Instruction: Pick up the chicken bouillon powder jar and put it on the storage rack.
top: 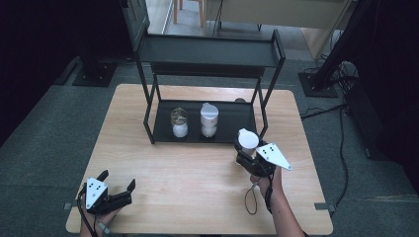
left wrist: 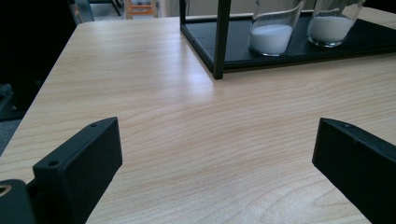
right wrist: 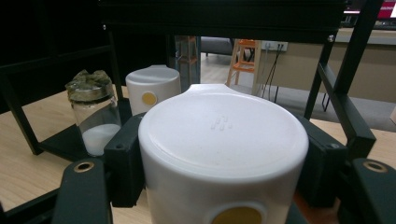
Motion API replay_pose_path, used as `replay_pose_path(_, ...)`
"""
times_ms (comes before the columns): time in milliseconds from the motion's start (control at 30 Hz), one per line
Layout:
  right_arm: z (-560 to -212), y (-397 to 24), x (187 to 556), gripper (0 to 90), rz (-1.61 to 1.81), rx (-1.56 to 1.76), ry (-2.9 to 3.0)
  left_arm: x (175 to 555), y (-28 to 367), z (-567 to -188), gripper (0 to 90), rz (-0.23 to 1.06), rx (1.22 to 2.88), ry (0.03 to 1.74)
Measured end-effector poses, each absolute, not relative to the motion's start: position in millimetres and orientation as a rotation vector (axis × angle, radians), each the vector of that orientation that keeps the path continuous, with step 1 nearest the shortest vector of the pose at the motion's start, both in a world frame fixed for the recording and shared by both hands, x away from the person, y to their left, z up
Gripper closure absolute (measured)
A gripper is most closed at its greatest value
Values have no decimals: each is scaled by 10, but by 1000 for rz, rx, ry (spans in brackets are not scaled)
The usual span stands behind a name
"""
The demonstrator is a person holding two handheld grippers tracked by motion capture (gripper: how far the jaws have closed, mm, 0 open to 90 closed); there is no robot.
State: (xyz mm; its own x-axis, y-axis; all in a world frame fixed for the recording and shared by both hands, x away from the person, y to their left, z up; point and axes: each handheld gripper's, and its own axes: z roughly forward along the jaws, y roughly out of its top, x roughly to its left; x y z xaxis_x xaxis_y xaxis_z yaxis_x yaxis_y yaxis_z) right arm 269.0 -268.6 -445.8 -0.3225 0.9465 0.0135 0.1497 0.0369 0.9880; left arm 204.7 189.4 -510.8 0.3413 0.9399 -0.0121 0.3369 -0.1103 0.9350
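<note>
My right gripper (top: 245,152) is shut on a jar with a white lid (top: 247,139), held just off the front right corner of the black rack (top: 163,135). In the right gripper view the white-lidded jar (right wrist: 223,154) sits between the two black jaws, close to the lens. Two more jars stand on the rack's bottom shelf: a glass jar with a dull metal lid (top: 179,122) and a jar with a white lid (top: 209,120), both part full of white powder. My left gripper (top: 117,183) rests at the table's front left, open, with bare wood between its jaws (left wrist: 210,154).
The rack has an upper shelf (top: 207,52) on thin black legs (top: 262,116). The wooden table (top: 197,197) ends in rounded corners, with grey carpet around it. A cable (top: 252,197) hangs from the right gripper. Stand bases and cables lie on the floor at the right.
</note>
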Motion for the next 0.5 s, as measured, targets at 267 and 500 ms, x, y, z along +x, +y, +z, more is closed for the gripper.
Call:
replay_pose_path(267, -4412, -2642, 2833, 308, 1357, 1147, 1569, 2046, 1896, -5108, 15, 786, 1646, 1166)
replay_pose_path(500, -4396, -2611, 2949, 308, 1354, 1154, 1562, 2046, 1900, -5108, 14, 783, 1642, 1170)
